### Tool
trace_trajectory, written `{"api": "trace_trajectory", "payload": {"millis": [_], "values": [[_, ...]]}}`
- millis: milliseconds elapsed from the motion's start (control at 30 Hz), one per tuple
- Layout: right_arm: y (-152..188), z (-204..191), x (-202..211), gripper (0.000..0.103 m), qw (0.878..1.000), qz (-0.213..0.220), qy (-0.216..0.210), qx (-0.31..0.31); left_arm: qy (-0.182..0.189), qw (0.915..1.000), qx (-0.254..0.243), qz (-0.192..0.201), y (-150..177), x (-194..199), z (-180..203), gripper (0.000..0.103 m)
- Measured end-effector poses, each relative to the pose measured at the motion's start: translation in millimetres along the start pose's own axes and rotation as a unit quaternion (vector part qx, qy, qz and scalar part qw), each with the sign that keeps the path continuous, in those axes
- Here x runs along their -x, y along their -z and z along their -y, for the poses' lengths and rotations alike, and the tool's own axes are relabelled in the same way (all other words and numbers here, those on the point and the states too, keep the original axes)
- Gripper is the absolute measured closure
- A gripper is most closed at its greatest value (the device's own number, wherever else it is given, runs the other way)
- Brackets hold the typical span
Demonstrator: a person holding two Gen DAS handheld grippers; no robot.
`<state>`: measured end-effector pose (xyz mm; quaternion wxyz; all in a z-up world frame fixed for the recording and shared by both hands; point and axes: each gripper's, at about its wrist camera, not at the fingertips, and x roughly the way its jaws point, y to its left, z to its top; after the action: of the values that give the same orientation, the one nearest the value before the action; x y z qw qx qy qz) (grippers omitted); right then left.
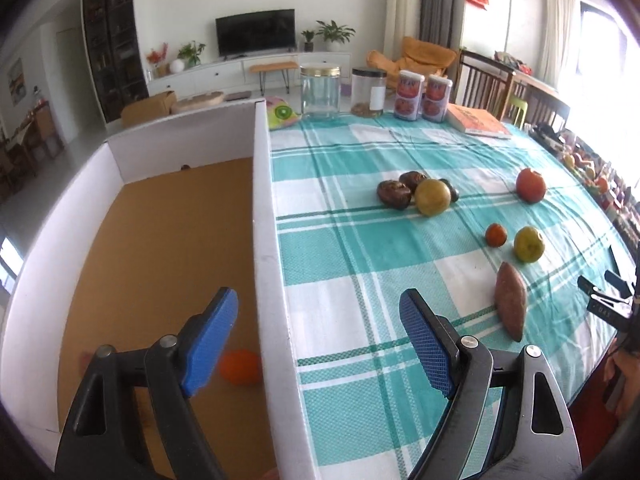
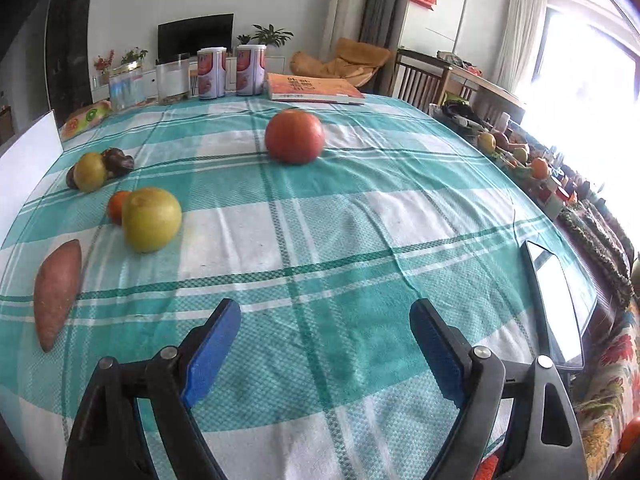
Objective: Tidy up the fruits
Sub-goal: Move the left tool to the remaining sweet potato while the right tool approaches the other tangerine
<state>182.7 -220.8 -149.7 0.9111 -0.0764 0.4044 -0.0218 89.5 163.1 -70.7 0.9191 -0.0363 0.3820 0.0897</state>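
The left tongs [image 1: 320, 334] gape wide with nothing between the blue pads [image 1: 208, 344], straddling the right wall of a white cardboard box [image 1: 266, 240]. One orange fruit [image 1: 240, 367] lies on the box's brown floor at about 7 o'clock in the left wrist view, just beside that wall and partly hidden behind the left pad. To the right of the box spreads the surface under a teal-and-white checked cloth [image 1: 340, 248]. On it, toward 12 o'clock from the tongs, a yellow-green fruit [image 1: 432, 197] touches a cluster of dark brown wrinkled fruits [image 1: 394, 194]. Farther right, at about 2 o'clock, sits a red tomato [image 1: 531, 185]; nearer, a small orange fruit [image 1: 496, 235] lies just beside a second yellow-green fruit [image 1: 529, 244], and a sweet potato [image 1: 510, 306] lies lengthwise at 3 o'clock. Jars [image 1: 320, 90] and cans [image 1: 423, 95] stand along the far edge.

The right tongs [image 2: 325, 346] are likewise spread wide and empty, over bare cloth. In their view the sweet potato [image 2: 57, 292] lies at 9 o'clock, the second yellow-green fruit [image 2: 151, 219] at 10 o'clock, and the red tomato [image 2: 294, 136] at 12 o'clock.
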Motion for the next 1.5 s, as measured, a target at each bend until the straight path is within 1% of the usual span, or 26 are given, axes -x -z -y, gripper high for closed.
{"api": "trace_trajectory", "payload": {"millis": [33, 100, 167, 233, 267, 400, 467, 567, 633, 667, 700, 733, 767, 800, 833, 867, 900, 933, 967, 1033, 1100, 1133, 1200, 1300, 1467, 1500], "values": [[1, 8, -3, 0.017, 1.0, -0.01, 0.001, -0.015, -0.001, 1.0, 0.004, 0.003, 3, 6, -1, 0.018], [1, 15, -10, 0.017, 0.999, -0.02, -0.007, -0.034, 0.002, 0.9999, 0.015, -0.006, 7, 9, -2, 0.018], [1, 11, -18, 0.017, 0.999, -0.026, -0.006, -0.027, 0.006, 0.9997, 0.019, -0.012, 14, 13, 0, 0.018], [3, 0, -25, 0.017, 0.999, -0.036, -0.012, -0.017, 0.001, 0.9999, 0.01, -0.007, 20, 19, 8, 0.018], [5, -1, -25, 0.015, 0.999, -0.03, -0.011, -0.018, -0.002, 0.9999, 0.009, -0.004, 24, 23, 11, 0.018], [7, -1, -28, 0.01, 0.999, -0.031, -0.006, -0.018, 0.001, 0.9997, 0.024, -0.005, 30, 29, 20, 0.018], [8, 3, -30, 0.003, 0.999, -0.034, -0.005, -0.029, 0.0, 0.9997, 0.022, -0.006, 31, 29, 25, 0.018], [9, 11, -35, 0.0, 0.997, -0.044, -0.021, -0.053, -0.008, 0.9998, 0.017, -0.005, 28, 28, 29, 0.018], [10, 13, -36, 0.0, 0.997, -0.045, -0.026, -0.058, -0.023, 0.9995, 0.022, 0.006, 26, 31, 29, 0.018], [10, 12, -35, 0.0, 0.997, -0.044, -0.025, -0.056, -0.04, 0.9987, 0.024, 0.02, 25, 36, 30, 0.018], [10, 12, -35, 0.0, 0.997, -0.044, -0.026, -0.057, -0.062, 0.9967, 0.02, 0.048, 24, 45, 33, 0.018], [10, 12, -35, 0.0, 0.997, -0.043, -0.027, -0.057, -0.08, 0.9932, 0.011, 0.084, 22, 57, 37, 0.018], [11, 12, -35, 0.0, 0.997, -0.043, -0.027, -0.057, -0.085, 0.989, 0.0, 0.121, 22, 70, 44, 0.018], [10, 12, -35, 0.0, 0.997, -0.043, -0.027, -0.057, -0.079, 0.9849, -0.01, 0.154, 21, 83, 52, 0.017], [10, 12, -35, 0.0, 0.997, -0.043, -0.027, -0.057, -0.062, 0.9822, -0.02, 0.176, 19, 93, 61, 0.012], [10, 12, -35, 0.0, 0.997, -0.043, -0.027, -0.057, -0.041, 0.9807, -0.027, 0.189, 18, 101, 70, 0.011], [10, 12, -35, 0.0, 0.997, -0.043, -0.027, -0.057, -0.015, 0.9803, -0.031, 0.194, 17, 106, 80, 0.011], [10, 12, -35, 0.0, 0.997, -0.043, -0.027, -0.057, 0.016, 0.9814, -0.033, 0.188, 17, 106, 90, 0.01], [11, 12, -35, 0.0, 0.997, -0.043, -0.027, -0.057, 0.047, 0.9835, -0.038, 0.17, 17, 102, 101, 0.009], [10, 12, -35, 0.0, 0.997, -0.043, -0.027, -0.057, 0.1, 0.9869, -0.051, 0.116, 20, 80, 124, 0.009], [10, 12, -35, 0.0, 0.997, -0.042, -0.028, -0.057, 0.131, 0.9868, -0.069, 0.065, 28, 53, 144, 0.009], [11, 12, -35, 0.0, 0.997, -0.042, -0.028, -0.057, 0.135, 0.9866, -0.079, 0.047, 34, 39, 154, 0.009], [11, 11, -34, 0.0, 0.997, -0.041, -0.029, -0.056, 0.129, 0.9874, -0.091, 0.015, 42, 10, 164, 0.009], [11, 11, -34, 0.0, 0.997, -0.04, -0.03, -0.055, 0.126, 0.9875, -0.092, -0.023, 48, -25, 168, 0.009], [11, 11, -34, 0.0, 0.997, -0.04, -0.03, -0.056, 0.104, 0.9879, -0.113, -0.025, 59, -45, 163, 0.009], [11, 11, -34, 0.0, 0.997, -0.04, -0.03, -0.056, 0.105, 0.9879, -0.111, -0.027, 60, -48, 161, 0.009]]}}
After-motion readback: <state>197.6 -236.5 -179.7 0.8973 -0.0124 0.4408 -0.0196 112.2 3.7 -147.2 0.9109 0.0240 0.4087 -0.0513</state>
